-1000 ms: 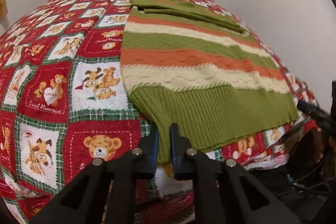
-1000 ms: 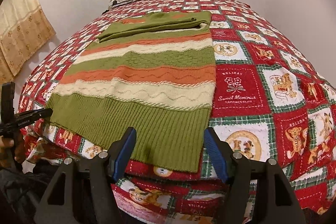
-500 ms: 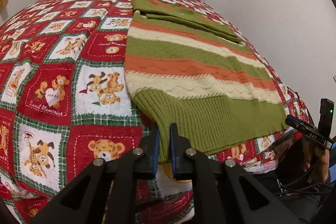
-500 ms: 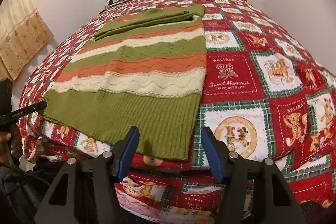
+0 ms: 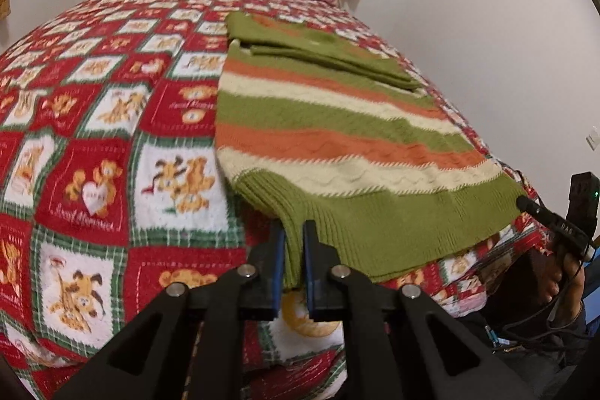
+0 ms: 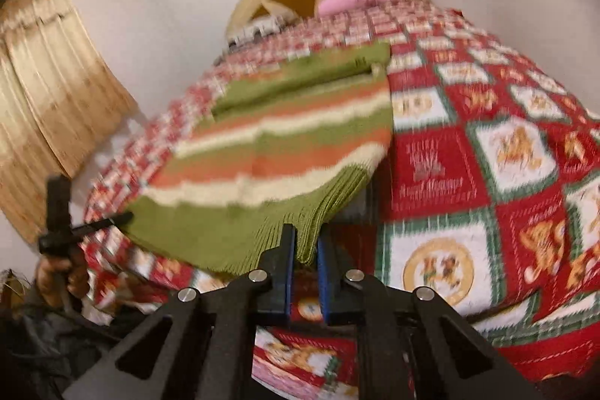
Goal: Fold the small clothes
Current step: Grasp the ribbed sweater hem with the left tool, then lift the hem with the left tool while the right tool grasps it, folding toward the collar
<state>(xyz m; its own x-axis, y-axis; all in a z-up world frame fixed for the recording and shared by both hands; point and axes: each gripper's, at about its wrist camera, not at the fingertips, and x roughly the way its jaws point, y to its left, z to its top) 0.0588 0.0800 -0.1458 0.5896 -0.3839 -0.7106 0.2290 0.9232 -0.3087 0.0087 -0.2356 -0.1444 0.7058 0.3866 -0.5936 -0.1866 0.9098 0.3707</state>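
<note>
Sweater (image 5: 337, 137), striped, flat on the bed (image 5: 93, 175), ribbed hem at lower frame clamped at both corners, left gripper (image 5: 293, 259) and right gripper (image 6: 304, 250) jaws shut on it; next likely lifting hem toward collar, evenly.

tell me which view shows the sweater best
The left wrist view: the sweater is sharp there, stripes, knit and folded sleeves clear, its hem pinched in the left hand-held gripper. The right wrist view shows it blurred, hem pinched in the right hand-held gripper.
</note>
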